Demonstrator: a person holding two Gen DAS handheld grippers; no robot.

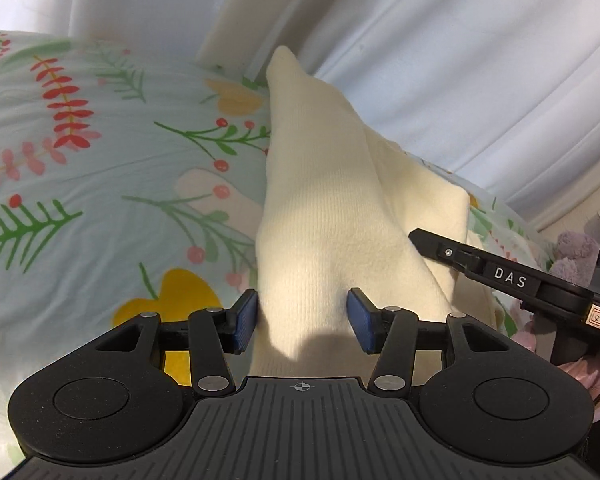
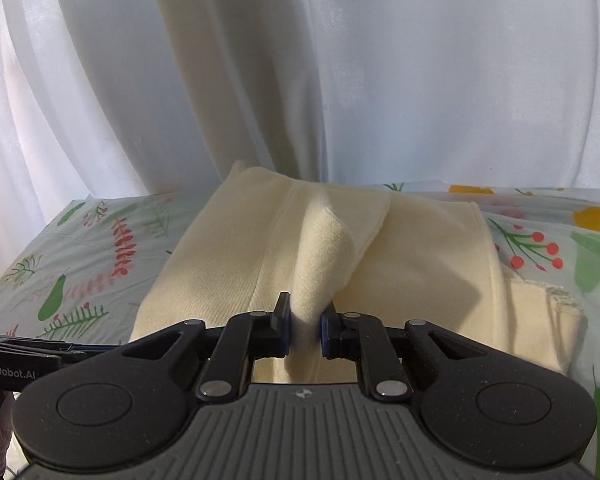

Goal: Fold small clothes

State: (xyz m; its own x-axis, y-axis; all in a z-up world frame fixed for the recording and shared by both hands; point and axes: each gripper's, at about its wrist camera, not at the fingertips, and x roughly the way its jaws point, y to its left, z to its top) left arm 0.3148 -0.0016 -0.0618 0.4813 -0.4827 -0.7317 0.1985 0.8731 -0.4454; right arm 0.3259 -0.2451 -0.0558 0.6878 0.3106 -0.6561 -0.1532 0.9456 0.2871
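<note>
The cream garment (image 2: 228,264) lies on the floral bedsheet (image 2: 80,240) near its curtain-side edge. The right gripper (image 2: 304,326) pinches a raised fold of it; the left gripper (image 1: 302,318) clasps another bunched fold.

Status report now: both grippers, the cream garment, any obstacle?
Left gripper around cream garment, grip unclear. Right gripper shut on a raised fold. Garment on floral sheet. No obstacle seen.

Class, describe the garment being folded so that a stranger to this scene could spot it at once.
Find the floral bedsheet below the white curtain. On it lies the cream knit garment, one fold pinched by the right hand-held gripper. It is the only plain, unpatterned cloth on the bed.
</note>
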